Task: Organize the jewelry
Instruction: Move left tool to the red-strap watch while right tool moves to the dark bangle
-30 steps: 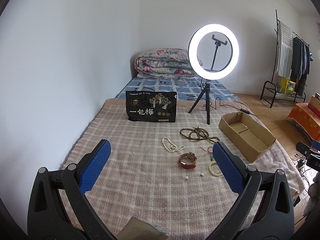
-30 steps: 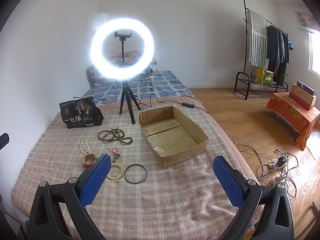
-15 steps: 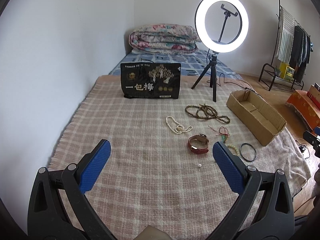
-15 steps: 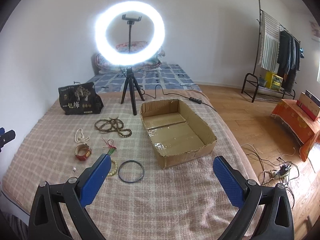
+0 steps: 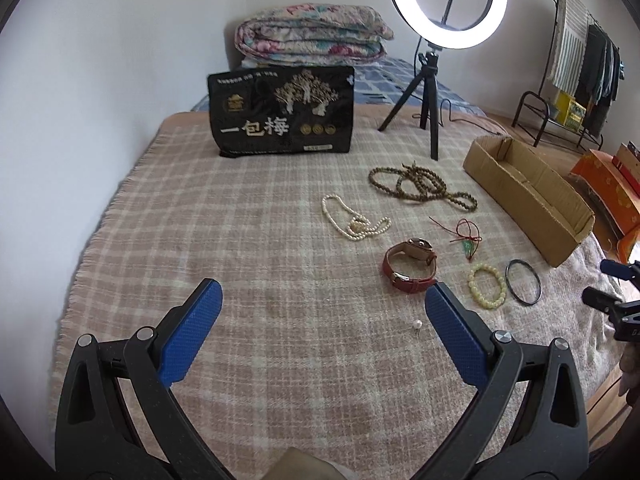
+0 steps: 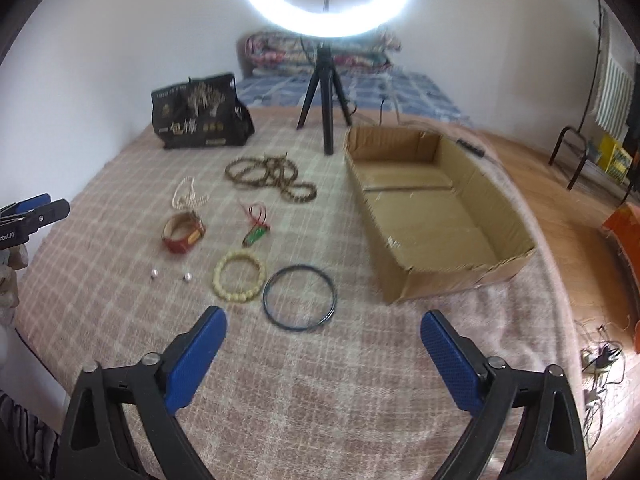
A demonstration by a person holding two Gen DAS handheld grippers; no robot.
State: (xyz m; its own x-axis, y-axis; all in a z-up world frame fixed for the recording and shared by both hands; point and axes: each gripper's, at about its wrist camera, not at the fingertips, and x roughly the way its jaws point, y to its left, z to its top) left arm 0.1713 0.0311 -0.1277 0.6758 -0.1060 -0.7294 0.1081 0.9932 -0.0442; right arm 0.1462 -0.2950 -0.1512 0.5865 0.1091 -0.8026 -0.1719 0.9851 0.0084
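Observation:
Jewelry lies on a plaid blanket (image 5: 248, 240): a brown bead necklace (image 5: 420, 186), a white pearl necklace (image 5: 352, 220), a red-strap watch (image 5: 410, 270), a red cord with a green pendant (image 5: 464, 238), a cream bead bracelet (image 5: 486, 290), a black bangle (image 6: 299, 297) and loose pearls (image 6: 187, 277). An open cardboard box (image 6: 432, 216) lies to their right. My left gripper (image 5: 322, 316) is open and empty, near the watch. My right gripper (image 6: 322, 344) is open and empty, just short of the bangle.
A black printed bag (image 5: 282, 116) stands at the back of the blanket. A lit ring light on a tripod (image 5: 430, 80) stands behind the jewelry. Folded quilts (image 5: 312, 40) lie beyond. A clothes rack (image 5: 576, 60) and floor cables (image 6: 600, 360) are on the right.
Both grippers have moved forward and lower toward the jewelry, which now looks larger and closer. Both have stayed open and empty.

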